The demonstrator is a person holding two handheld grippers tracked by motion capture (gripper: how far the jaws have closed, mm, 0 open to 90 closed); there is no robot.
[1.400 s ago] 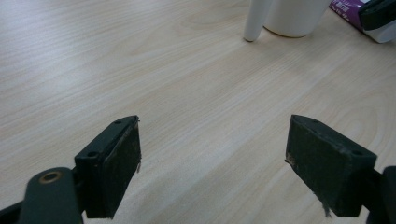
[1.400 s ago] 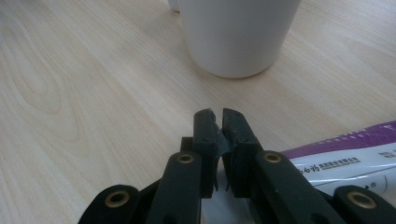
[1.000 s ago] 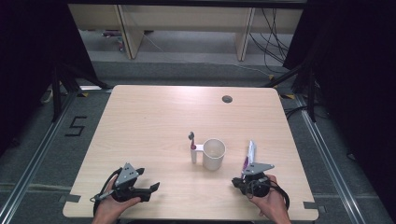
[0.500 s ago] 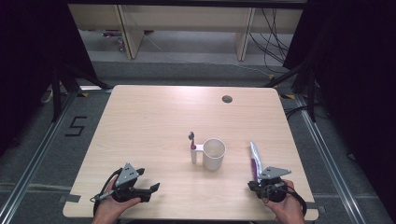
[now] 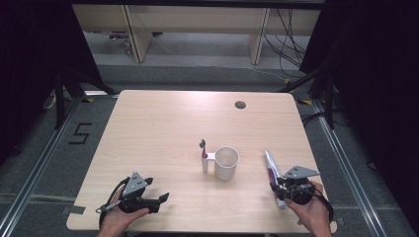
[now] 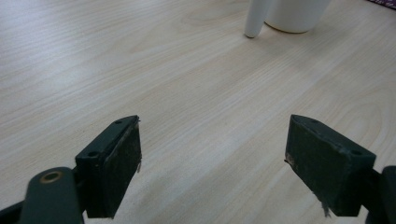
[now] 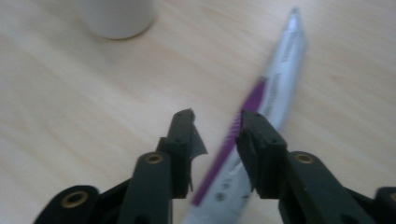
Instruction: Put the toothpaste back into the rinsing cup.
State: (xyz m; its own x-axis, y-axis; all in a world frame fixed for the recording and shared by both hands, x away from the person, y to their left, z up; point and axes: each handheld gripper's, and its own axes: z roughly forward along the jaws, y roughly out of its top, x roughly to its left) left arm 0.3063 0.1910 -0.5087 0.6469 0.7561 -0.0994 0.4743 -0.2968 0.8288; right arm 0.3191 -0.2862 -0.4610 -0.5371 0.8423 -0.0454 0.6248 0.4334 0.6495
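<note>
The tube (image 7: 275, 88) is seen lying on the desk (image 5: 163, 128) between the parted jaws of the right gripper (image 7: 215, 126), which have just been opening; nothing is gripped. Left gripper (image 6: 212, 154) is held wide open, empty. Risk: tube could be nudged/dragged on withdrawal, since one jaw is v. close to it.

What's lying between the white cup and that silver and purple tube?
Nothing: bare wood separates the white cup from the tube, as the high view shows.
</note>
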